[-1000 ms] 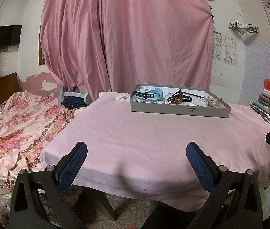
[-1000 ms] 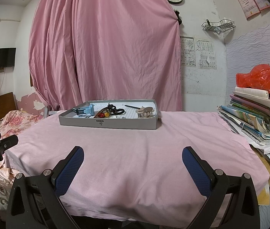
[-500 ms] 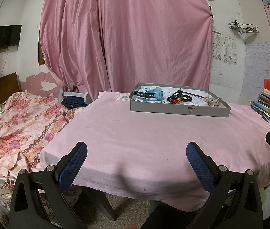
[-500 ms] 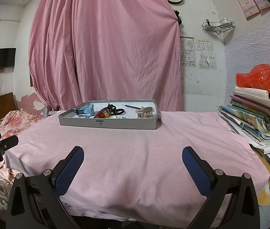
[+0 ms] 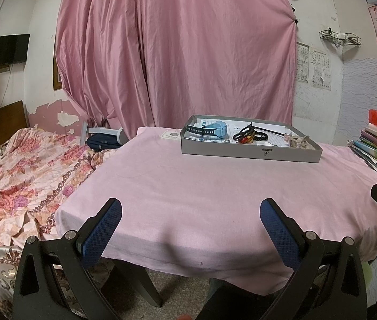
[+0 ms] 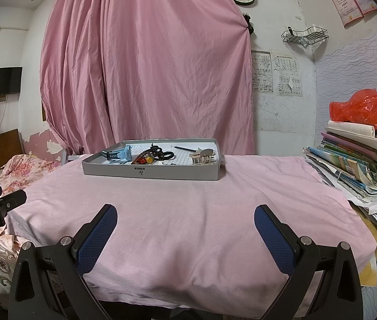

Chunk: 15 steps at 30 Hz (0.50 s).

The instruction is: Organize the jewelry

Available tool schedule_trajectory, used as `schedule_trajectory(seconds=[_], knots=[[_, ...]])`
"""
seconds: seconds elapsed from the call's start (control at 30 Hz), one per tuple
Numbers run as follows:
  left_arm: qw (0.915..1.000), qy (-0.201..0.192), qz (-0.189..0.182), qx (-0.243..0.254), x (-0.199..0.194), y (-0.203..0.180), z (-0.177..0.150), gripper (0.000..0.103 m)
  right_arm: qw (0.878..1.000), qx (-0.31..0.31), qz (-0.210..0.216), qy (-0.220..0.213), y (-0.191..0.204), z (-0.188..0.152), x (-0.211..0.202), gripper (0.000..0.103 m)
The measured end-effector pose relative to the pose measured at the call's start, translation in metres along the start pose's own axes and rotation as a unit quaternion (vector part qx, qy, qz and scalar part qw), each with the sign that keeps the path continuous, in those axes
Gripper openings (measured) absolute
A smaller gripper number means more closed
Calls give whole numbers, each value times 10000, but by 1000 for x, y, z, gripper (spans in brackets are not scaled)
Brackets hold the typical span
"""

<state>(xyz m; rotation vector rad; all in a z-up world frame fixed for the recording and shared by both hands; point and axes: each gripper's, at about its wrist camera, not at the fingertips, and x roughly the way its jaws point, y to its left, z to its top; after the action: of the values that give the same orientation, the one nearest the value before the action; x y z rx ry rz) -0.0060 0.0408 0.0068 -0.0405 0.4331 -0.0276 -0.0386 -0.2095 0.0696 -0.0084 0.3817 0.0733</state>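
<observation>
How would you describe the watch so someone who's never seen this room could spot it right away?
On the pink-clothed table stands a shallow grey rectangular tray in front of the pink curtain. At the tray's left end lies the light blue plastic watch with a dark strap, the only blue item, left of the dark beaded bracelets.

We detect almost no change across interval. Left tool [image 5: 190,210] sits marginally lower in its view than at first sample; grey tray [image 5: 251,154] correspondingly a trace higher in that view. Right tool [image 6: 185,217]: framing of bench [image 6: 188,213] and tray contents identical to both prior samples. We note no item displaced, no jaw-gap change on either tool.
</observation>
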Motion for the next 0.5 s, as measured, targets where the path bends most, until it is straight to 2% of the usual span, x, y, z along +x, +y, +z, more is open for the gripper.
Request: schedule_trajectory(seconds=[0.5], knots=[[10000,45,-17,10,1,-5,-6,101,10000,11,5,6,0,-1,0,103]])
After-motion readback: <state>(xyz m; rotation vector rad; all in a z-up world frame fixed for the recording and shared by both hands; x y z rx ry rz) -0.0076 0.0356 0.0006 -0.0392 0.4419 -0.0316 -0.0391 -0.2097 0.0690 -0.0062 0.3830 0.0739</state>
